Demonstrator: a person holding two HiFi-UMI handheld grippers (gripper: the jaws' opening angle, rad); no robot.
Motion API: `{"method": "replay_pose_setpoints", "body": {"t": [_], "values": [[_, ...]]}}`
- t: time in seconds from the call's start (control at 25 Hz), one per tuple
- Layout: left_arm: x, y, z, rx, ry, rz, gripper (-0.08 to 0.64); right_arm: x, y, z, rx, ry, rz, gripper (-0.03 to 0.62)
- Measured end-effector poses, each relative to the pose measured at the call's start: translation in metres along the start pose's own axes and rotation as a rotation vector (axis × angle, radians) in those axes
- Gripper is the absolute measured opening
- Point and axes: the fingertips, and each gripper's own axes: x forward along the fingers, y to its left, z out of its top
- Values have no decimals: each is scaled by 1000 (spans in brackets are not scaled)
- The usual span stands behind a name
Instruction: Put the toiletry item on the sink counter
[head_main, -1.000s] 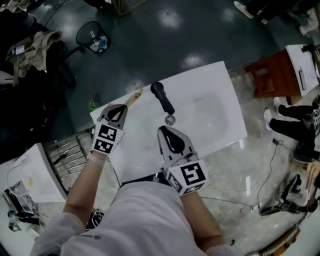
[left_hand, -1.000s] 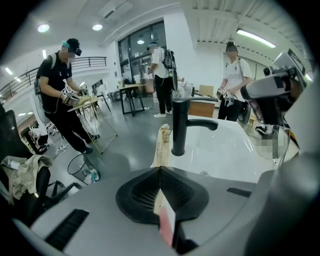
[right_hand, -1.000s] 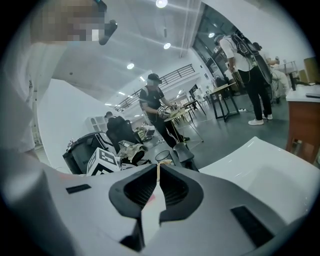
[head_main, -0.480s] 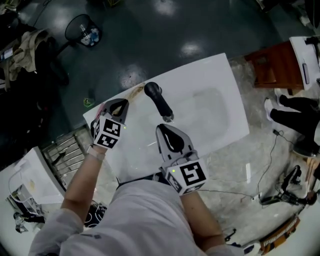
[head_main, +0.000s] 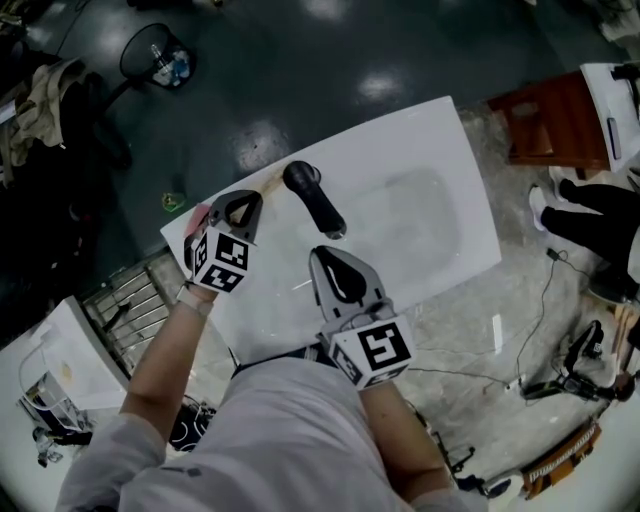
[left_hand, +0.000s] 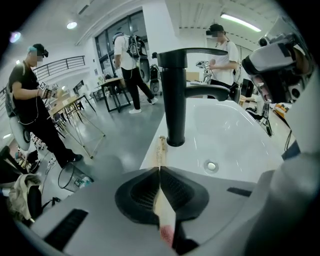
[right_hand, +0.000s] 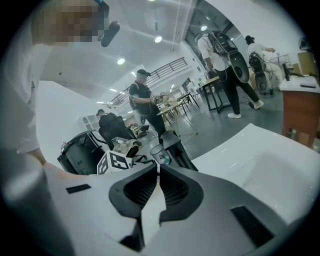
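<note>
A thin pale wooden toothbrush (left_hand: 160, 148) with a pink end is clamped in my left gripper (left_hand: 159, 169), which is shut on it. Its far tip reaches along the counter's back edge to the foot of the black faucet (left_hand: 175, 95). In the head view my left gripper (head_main: 240, 208) hovers over the left end of the white sink counter (head_main: 275, 300), with the toothbrush (head_main: 270, 184) poking out toward the faucet (head_main: 313, 198). My right gripper (head_main: 331, 260) is shut and empty over the counter's front, just short of the spout; its jaws (right_hand: 158, 169) meet with nothing between them.
The basin (head_main: 415, 225) with its drain (left_hand: 211, 165) lies right of the faucet. On the dark floor behind stand a wire waste bin (head_main: 158, 60) and a brown cabinet (head_main: 548, 125). A metal rack (head_main: 135, 310) is at the left. Several people stand in the room.
My left gripper has moved right with the toothbrush, closer to the faucet's base. The right gripper has stayed about where it was.
</note>
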Motion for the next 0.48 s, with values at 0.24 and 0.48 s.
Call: {"method": "replay_pose_setpoints", "body": {"t": [0.24,0.48], "values": [[2,-3,-3,15,-3,12,23,-2,2,-2,-1,1,-6,28],[5,-7,-4,15,-5,6,59,-9,-1,-7,-5,7,-16,28]]}}
